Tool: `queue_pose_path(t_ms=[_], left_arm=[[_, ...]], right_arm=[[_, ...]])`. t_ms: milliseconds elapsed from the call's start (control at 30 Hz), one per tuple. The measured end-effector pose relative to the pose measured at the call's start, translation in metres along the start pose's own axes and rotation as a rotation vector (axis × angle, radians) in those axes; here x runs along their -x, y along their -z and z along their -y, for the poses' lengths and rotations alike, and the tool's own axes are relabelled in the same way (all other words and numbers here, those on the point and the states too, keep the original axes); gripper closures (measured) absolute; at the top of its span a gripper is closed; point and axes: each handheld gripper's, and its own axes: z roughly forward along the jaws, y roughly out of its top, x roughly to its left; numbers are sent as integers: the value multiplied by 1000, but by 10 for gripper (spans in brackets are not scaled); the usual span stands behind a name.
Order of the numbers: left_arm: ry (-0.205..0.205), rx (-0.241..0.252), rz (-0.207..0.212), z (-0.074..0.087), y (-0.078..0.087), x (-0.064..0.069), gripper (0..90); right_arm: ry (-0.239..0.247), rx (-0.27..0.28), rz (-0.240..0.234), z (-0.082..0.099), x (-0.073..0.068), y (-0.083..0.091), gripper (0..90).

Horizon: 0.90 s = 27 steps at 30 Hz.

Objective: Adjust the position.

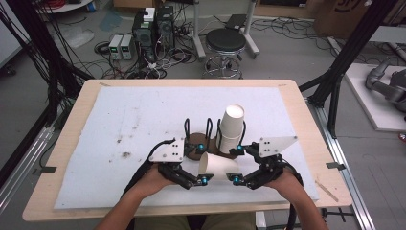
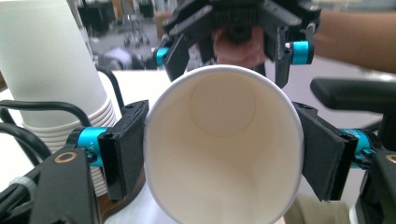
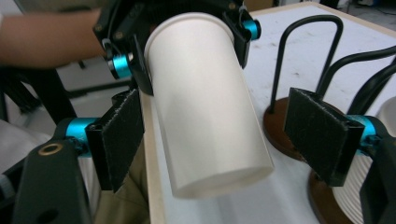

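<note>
Handover of a single paper cup point(image 1: 218, 165) between two tongs, above the near edge of the desk point(image 1: 62, 158), just in front of the wire cup rack point(image 1: 198, 139). The cup lies on its side, its open mouth toward your left hand and its base toward your right.

Left tongs point(image 1: 205, 164): clamped on the cup at its rim, one pad point(image 2: 123, 149) pressed against each side of the mouth, which the left gripper view shows slightly flattened. Ease the squeeze no tighter; the thin wall buckles readily there.

Right tongs point(image 1: 235, 166): apart, with the cup's base end lying between the pads point(image 3: 322, 135) and a clear gap on each side in the right gripper view. Draw this hand straight back along the cup's axis so that neither pad drags the base sideways.

The stack of paper cups point(image 1: 231, 127) stands inverted on the rack, toward the desk's far right. Keep the held cup clear of the black wire loops point(image 3: 303, 51) when you next swing it, and hold it level until the right tongs are fully away.
</note>
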Motion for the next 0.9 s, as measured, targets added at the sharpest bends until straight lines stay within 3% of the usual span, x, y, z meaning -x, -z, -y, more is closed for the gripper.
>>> queue_pose_path(t_ms=[267,467,633,900], left_arm=[[-54,-174,-2,-24,1,-7,255],[-80,-285,17,-39,-3,-11,255],[-93,-337,20,-49,-6,-15,254],[-82,-377,27,-53,-10,-17,254]], right_arm=[[139,-140,117,-13,-12,-7,209],[189,-204,142,-21,-12,-14,209],[218,-248,137,-27,-13,-21,209],[253,-312,144,-31,-12,-33,209]])
